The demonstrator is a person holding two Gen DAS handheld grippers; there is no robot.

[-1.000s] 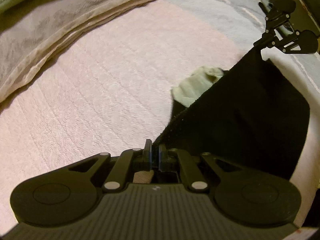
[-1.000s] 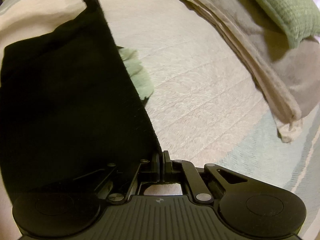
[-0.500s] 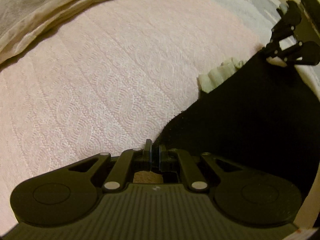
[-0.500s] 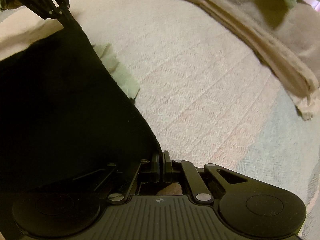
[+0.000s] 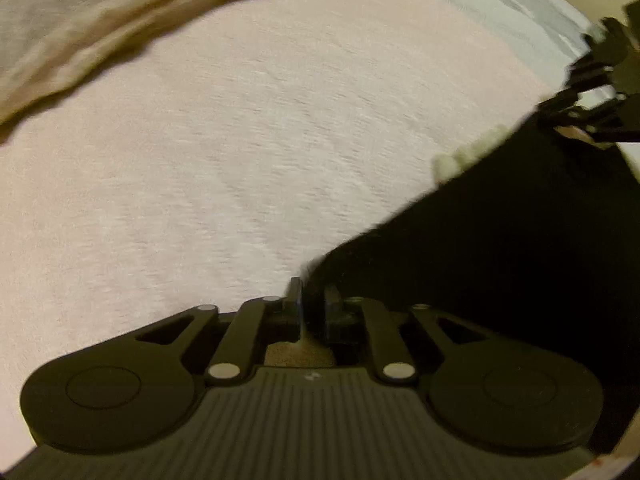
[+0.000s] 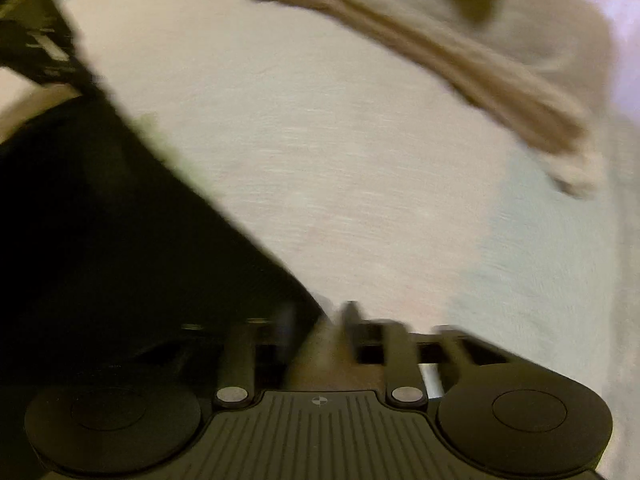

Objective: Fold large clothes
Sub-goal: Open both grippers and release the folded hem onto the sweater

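A black garment [image 5: 500, 260] lies low over the pale quilted bed cover [image 5: 240, 160], its top edge stretched between my two grippers. My left gripper [image 5: 314, 300] has its fingers slightly parted, with the garment's corner still lying in the gap. The right gripper [image 5: 580, 116] shows at the far right of this view, at the other corner. In the blurred right wrist view, my right gripper [image 6: 318, 320] stands open, and the black garment [image 6: 120, 240] ends just at its left finger. The left gripper [image 6: 44, 48] appears top left there.
A pale green cloth [image 5: 460, 160] peeks out behind the garment's edge. A folded beige blanket [image 5: 100, 20] runs along the far side of the bed, also the beige blanket [image 6: 480, 60]. A light blue striped sheet [image 6: 540, 260] lies to the right.
Both grippers sank toward the bed and laid the black garment down. The right gripper's fingers spread wide apart; the left gripper's gap widened slightly. Both views are now motion-blurred.
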